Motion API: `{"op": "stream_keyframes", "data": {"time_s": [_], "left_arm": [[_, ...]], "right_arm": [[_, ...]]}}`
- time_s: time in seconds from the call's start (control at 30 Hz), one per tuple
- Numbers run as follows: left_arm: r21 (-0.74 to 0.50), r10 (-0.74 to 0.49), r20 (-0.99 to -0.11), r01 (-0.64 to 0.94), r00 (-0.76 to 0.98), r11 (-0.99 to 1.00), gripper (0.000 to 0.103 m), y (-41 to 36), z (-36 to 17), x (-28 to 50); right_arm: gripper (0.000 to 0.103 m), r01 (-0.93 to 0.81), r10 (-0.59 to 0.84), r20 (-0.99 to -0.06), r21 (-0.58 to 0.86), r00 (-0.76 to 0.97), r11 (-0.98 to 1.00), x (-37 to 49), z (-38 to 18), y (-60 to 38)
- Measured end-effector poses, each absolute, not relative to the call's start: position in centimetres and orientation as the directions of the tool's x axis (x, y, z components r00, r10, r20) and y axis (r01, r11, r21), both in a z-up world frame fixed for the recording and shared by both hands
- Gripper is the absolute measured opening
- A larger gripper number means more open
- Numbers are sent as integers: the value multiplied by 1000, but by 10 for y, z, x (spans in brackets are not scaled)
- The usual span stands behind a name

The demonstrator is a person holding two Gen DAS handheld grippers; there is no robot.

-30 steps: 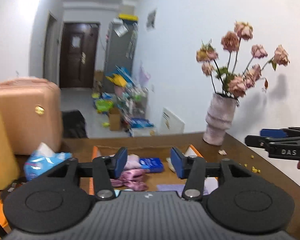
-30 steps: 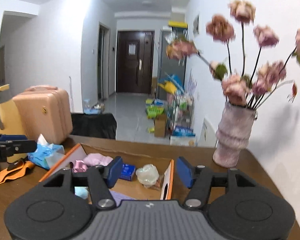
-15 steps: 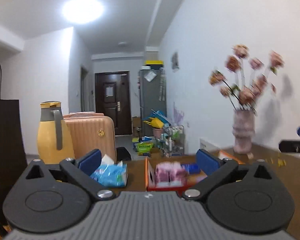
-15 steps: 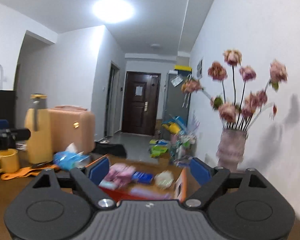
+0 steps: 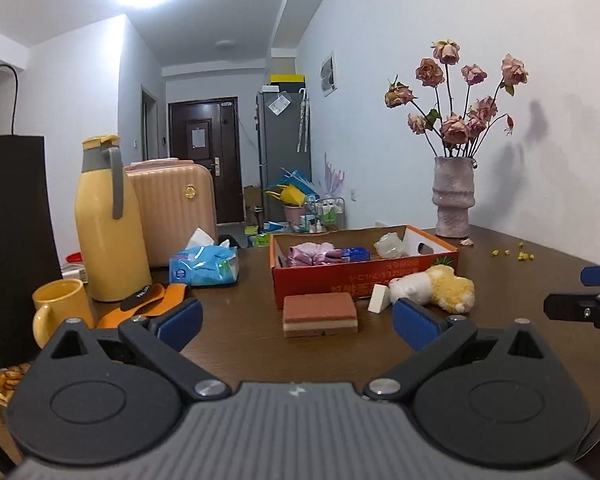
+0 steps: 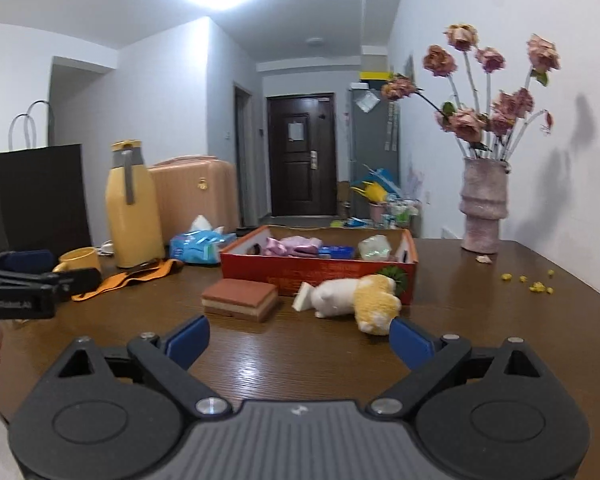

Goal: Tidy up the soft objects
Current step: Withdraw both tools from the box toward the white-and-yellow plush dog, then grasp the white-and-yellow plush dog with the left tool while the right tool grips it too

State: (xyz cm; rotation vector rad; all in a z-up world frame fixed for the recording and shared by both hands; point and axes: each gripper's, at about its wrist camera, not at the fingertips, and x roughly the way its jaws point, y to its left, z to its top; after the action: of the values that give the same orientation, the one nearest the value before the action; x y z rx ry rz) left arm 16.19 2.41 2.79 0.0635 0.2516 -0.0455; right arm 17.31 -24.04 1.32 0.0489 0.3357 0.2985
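A brown table (image 5: 236,336) fills the lower half of both views. At its 12 o'clock sits an orange cardboard box (image 5: 364,276) holding pink cloth (image 5: 312,252), a blue packet (image 5: 354,254) and a pale crumpled bag (image 5: 388,245). At 10 o'clock stand a black paper bag (image 6: 40,196), a yellow jug (image 5: 110,220) and a yellow mug (image 5: 58,306); a blue tissue pack (image 5: 204,266) lies at 11. A vase (image 5: 454,196) of dried roses stands at 1 o'clock.

The left gripper (image 5: 296,322) hovers low over the near edge, fingers wide apart and empty. The right gripper (image 6: 298,340) does likewise, fingers spread with nothing between them.

Just in front of the box lie a layered brown sponge (image 5: 320,314), a white-and-yellow plush toy (image 6: 356,298) on its side, and a small white wedge (image 6: 303,297) touching the toy.
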Motion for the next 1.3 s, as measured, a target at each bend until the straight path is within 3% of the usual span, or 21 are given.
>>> {"op": "stream_keyframes", "data": {"time_s": [0.37,0.67,0.77,0.8,0.83,0.87,1.3], "left_arm": [[44,-60,-316,78,947,996,103,15,15,203],[-22,-158,-401,163,902,986,103,-15,-6,293],[-42,-179,-425,179,887,983,103,-20,-12,312],[-44,-184,-432,183,883,982,103,-22,-14,316],[-44,-186,-436,186,881,982,103,-23,-15,318],[-44,-190,-439,190,878,981,103,-24,-17,319],[-129,-310,-506,285,805,950,103,-44,-37,301]], "right_arm": [[95,-220,242,-384,102,891,970,229,-3,-253],[87,-171,162,-533,32,830,985,372,-37,-249],[77,-166,156,-584,36,797,985,410,-53,-244],[71,-163,155,-599,42,786,986,416,-59,-243],[57,-160,160,-612,54,774,986,421,-64,-243],[51,-157,164,-617,67,769,985,422,-67,-243],[52,-365,379,-586,149,716,919,281,-66,-242]]}}
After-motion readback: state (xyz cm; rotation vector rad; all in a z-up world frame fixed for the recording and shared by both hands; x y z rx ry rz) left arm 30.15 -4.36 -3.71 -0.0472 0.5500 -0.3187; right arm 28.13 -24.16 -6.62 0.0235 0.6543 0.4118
